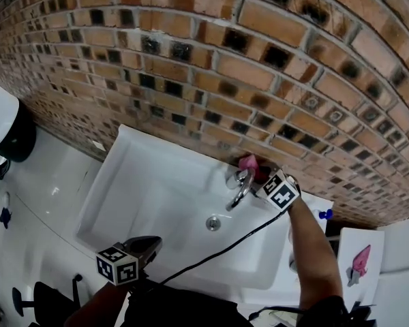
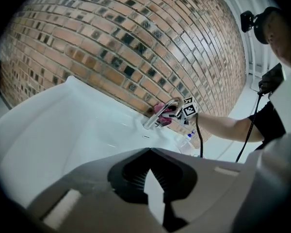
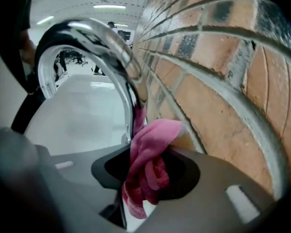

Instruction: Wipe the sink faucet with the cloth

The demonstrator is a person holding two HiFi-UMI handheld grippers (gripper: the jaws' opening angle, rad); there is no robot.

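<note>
A brick wall [image 1: 191, 60] fills the upper room above a glossy white floor [image 1: 48, 176]. Against it sits the white sink [image 1: 157, 196], with its chrome faucet [image 1: 242, 186] at the back rim. The right gripper [image 1: 259, 176] clamps the pink cloth [image 3: 148, 164] against the faucet's base. The left gripper [image 2: 150, 152] hangs over the sink's near edge, jaws together on nothing.
</note>
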